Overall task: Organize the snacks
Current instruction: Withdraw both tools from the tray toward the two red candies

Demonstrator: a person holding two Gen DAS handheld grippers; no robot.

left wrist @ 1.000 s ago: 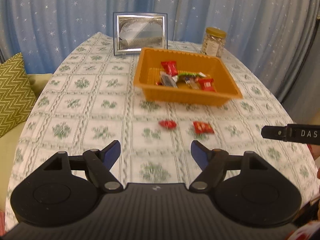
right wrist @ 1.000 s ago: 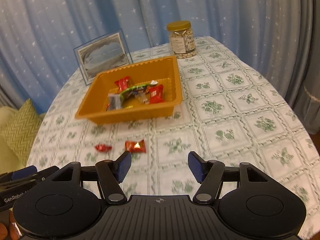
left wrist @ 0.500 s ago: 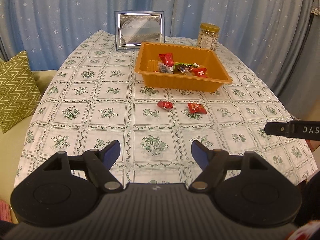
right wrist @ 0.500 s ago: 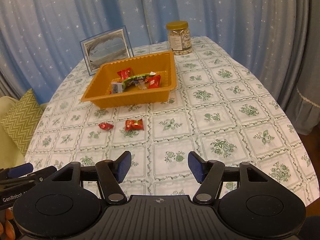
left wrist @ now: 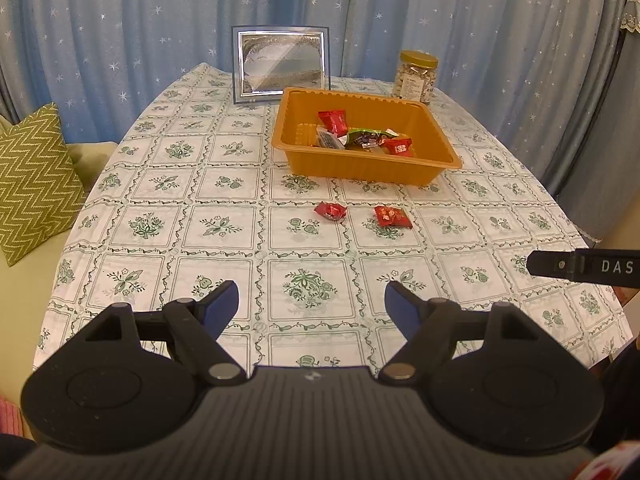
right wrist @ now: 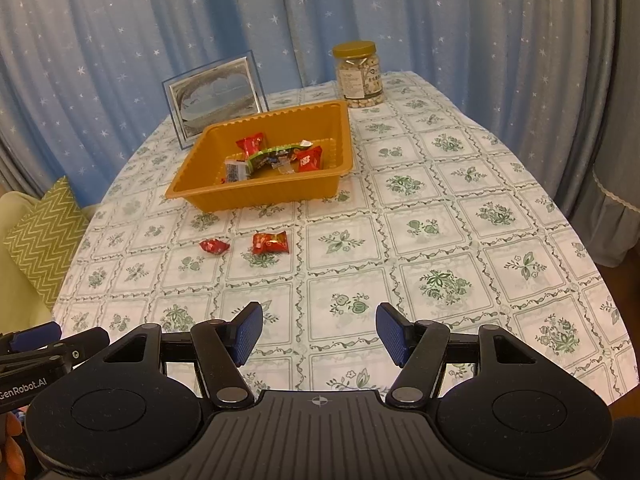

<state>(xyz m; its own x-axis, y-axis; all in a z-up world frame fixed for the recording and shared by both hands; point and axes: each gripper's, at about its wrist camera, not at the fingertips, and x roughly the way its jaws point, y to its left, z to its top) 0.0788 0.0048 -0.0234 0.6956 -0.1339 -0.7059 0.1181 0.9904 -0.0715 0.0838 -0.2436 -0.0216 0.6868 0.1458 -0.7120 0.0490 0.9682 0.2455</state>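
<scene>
From my left camera, a green zigzag cushion [left wrist: 34, 176] sits at the far left on a pale seat, off the edge of the table [left wrist: 224, 232], which wears a white cloth with green floral squares. At the back of the table a silver picture frame [left wrist: 281, 65] stands upright in front of the starry blue curtain [left wrist: 120, 32]. Just in front of it and to its right is the orange tray [left wrist: 362, 168], holding several wrapped snacks: a red packet [left wrist: 333, 121] toward the back, a green wrapper [left wrist: 370, 135] in the middle, another red packet [left wrist: 398, 147] to the right. On the cloth just in front of the tray lie two loose sweets, a small twisted red candy [left wrist: 330, 211] on the left and a flatter red candy packet [left wrist: 392, 216] near it on the right, apart from each other. Behind the tray's right corner stands a gold-lidded jar of nuts [left wrist: 416, 77].

My left gripper [left wrist: 311, 300] hovers over the near part of the table, its blue pads well apart and widening, nothing between them. The loose sweets are well ahead of it.

My right gripper [right wrist: 319, 332] also hangs over the near cloth, its jaws apart and empty. Through its camera the twisted candy [right wrist: 214, 246] and the candy packet [right wrist: 270, 242] lie ahead and to the left, the tray [right wrist: 264, 196] beyond them, the jar [right wrist: 359, 75] at the tray's far right corner. The tip of the left gripper's body shows at that picture's lower left edge.
</scene>
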